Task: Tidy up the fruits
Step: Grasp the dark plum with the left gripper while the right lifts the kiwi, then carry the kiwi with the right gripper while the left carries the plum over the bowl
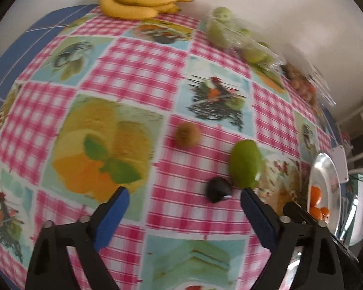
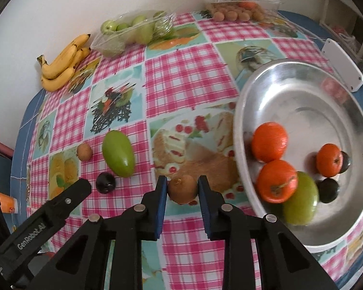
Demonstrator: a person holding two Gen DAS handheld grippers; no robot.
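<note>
On the pink-checked tablecloth (image 2: 181, 77), near the middle of the right wrist view, the right gripper (image 2: 182, 188) is clenching a brown kiwi (image 2: 182, 189) between its two blue pads, just left of the metal bowl (image 2: 290, 77). That bowl is sitting at the right and is holding three oranges (image 2: 269, 141), a green mango (image 2: 302, 200) and two dark plums (image 2: 328, 189).

Left of the held fruit, a second green mango (image 2: 118, 153) is lying on the cloth, with a dark plum (image 2: 105, 182) just near-left of it and another kiwi (image 2: 84, 152) just beside it on the left. The left gripper (image 1: 185, 192) is hanging over this group with its jaws spread wide and nothing between them; in its own view the plum (image 1: 217, 189) is lying just inside its right finger.

Along the far wall, a bunch of bananas (image 2: 63, 65) is resting at the left, a clear bag of green apples (image 2: 133, 31) in the middle, and a clear plastic box of small brown fruit (image 2: 237, 9) at the right.
</note>
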